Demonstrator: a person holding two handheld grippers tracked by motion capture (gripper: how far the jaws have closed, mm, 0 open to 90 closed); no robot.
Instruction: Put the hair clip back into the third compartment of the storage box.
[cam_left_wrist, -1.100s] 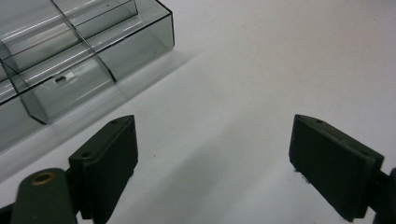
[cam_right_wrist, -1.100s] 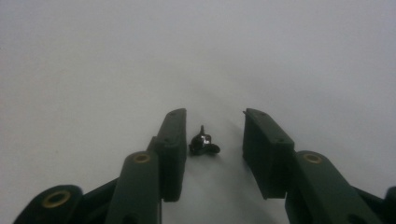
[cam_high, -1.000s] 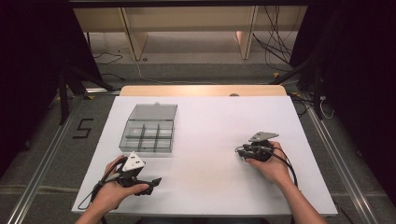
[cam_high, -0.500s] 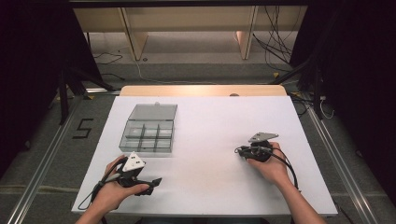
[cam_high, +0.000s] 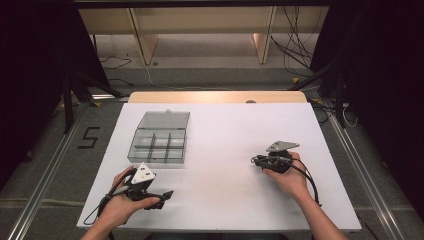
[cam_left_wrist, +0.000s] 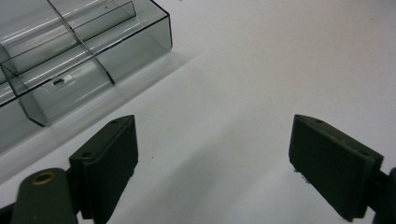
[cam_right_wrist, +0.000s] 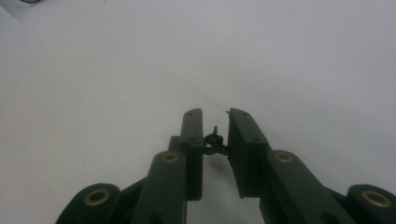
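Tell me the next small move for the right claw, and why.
Probably lift the right claw slightly off the table: its jaws have just closed on a tiny dark part. The open clear compartment box lies to its left, likely the destination.

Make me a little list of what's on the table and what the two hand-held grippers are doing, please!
Table: white table top
Box: clear compartment box, lid open, at the left
Left hand-held gripper: jaws wide apart, nothing between them, resting beside the box
Right hand-held gripper: jaws have just been closing, now pinching a tiny dark metal part
Tiny part: too small to tell what it is
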